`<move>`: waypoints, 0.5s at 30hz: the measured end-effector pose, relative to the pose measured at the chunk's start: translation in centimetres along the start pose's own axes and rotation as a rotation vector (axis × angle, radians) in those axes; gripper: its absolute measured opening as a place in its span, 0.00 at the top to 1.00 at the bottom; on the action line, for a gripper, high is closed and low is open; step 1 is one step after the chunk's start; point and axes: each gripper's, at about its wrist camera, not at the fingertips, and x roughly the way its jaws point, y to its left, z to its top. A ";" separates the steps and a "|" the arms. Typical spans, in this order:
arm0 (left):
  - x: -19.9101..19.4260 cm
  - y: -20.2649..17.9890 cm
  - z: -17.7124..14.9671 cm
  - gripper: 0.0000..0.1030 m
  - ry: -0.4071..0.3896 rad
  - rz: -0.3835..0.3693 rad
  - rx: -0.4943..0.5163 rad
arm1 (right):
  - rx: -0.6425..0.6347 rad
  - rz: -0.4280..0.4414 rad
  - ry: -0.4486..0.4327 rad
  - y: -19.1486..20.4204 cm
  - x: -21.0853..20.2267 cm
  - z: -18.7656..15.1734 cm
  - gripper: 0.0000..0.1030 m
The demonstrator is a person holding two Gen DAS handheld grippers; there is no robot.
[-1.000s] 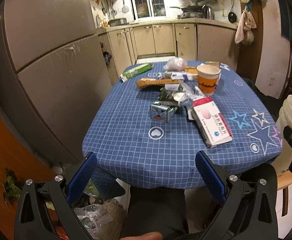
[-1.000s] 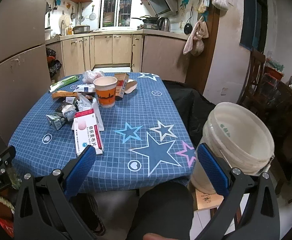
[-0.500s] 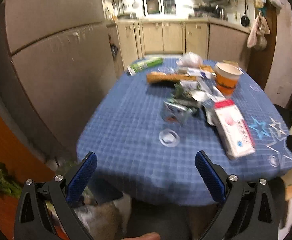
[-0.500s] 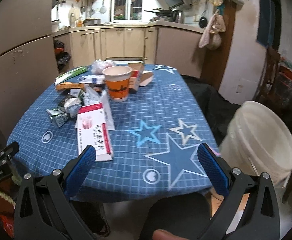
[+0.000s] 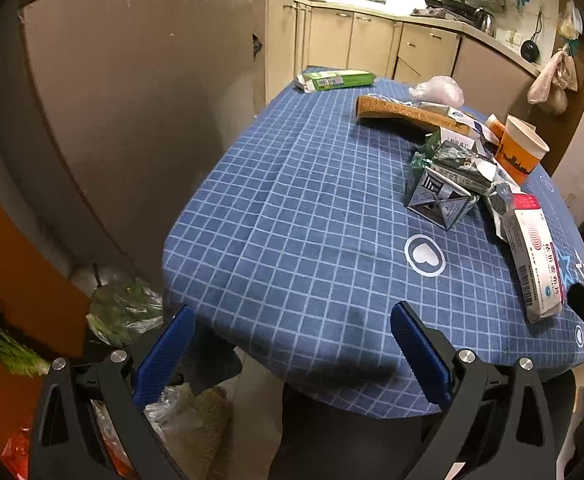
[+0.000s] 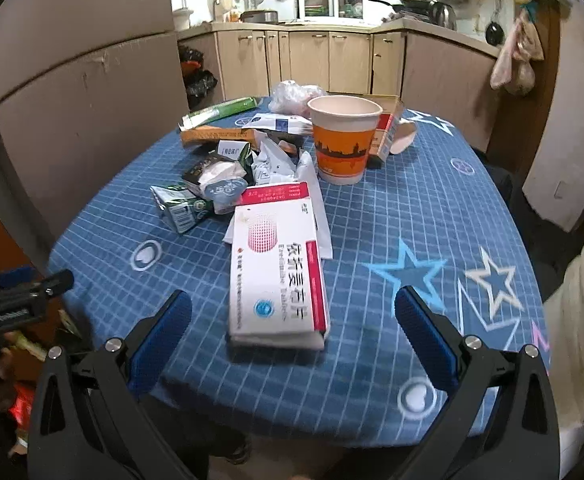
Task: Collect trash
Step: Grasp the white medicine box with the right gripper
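Trash lies in a heap on the blue checked tablecloth (image 6: 411, 216). A white and red medicine box (image 6: 278, 276) (image 5: 533, 256) is nearest, with a crushed drink carton (image 5: 437, 196) (image 6: 178, 208) to its left. Behind stand an orange paper cup (image 6: 343, 140) (image 5: 519, 152), a long orange packet (image 5: 403, 114), a green packet (image 5: 335, 79) and a clear plastic bag (image 5: 437, 90). My right gripper (image 6: 292, 318) is open over the table's near edge, just short of the medicine box. My left gripper (image 5: 292, 330) is open at the table's near left corner, holding nothing.
A tall beige fridge (image 5: 132, 100) stands close along the table's left side. Bags of greens and rubbish (image 5: 124, 312) lie on the floor below the left corner. A white plastic bucket (image 6: 579, 320) stands at the table's right. Kitchen cabinets (image 6: 311, 60) line the back wall.
Both grippers have moved forward and closer to the table. The right one now hangs over the near edge by the medicine box. The left view has swung left toward the fridge.
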 end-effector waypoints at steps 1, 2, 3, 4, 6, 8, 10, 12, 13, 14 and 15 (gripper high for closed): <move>0.3 0.1 0.0 0.05 0.003 -0.011 0.002 | -0.012 -0.024 0.005 0.2 0.6 0.2 0.05; 0.5 0.3 0.1 0.05 0.006 -0.018 0.002 | -0.020 -0.038 0.014 0.3 1.3 0.4 0.05; 0.7 0.2 0.2 0.05 0.010 -0.024 0.001 | -0.024 -0.041 0.028 0.3 1.9 0.5 0.05; 0.9 0.2 0.3 0.05 0.010 -0.036 -0.003 | -0.025 -0.046 0.040 0.3 2.3 0.4 0.05; 1.0 0.2 0.6 0.06 0.000 -0.056 -0.005 | -0.031 -0.056 0.056 0.4 3.4 0.3 0.05; 1.1 0.0 0.8 0.07 -0.015 -0.072 0.001 | -0.046 -0.070 0.074 0.6 4.4 0.2 0.06; 1.2 -0.4 1.1 0.07 -0.037 -0.079 0.024 | -0.056 -0.069 0.098 0.6 5.4 0.0 0.12; 1.1 -1.1 1.4 0.07 -0.067 -0.071 0.066 | -0.043 -0.043 0.087 0.4 5.5 -0.3 0.23; 1.2 -1.4 1.5 0.07 -0.074 -0.067 0.079 | -0.019 0.001 0.083 0.1 5.3 -0.4 0.38; 1.3 -1.6 1.7 0.07 -0.077 -0.064 0.088 | -0.005 0.002 0.087 -0.1 5.3 -0.4 0.37; 1.5 -1.9 1.8 0.07 -0.077 -0.067 0.092 | -0.001 -0.001 0.081 -0.4 5.1 -0.5 0.37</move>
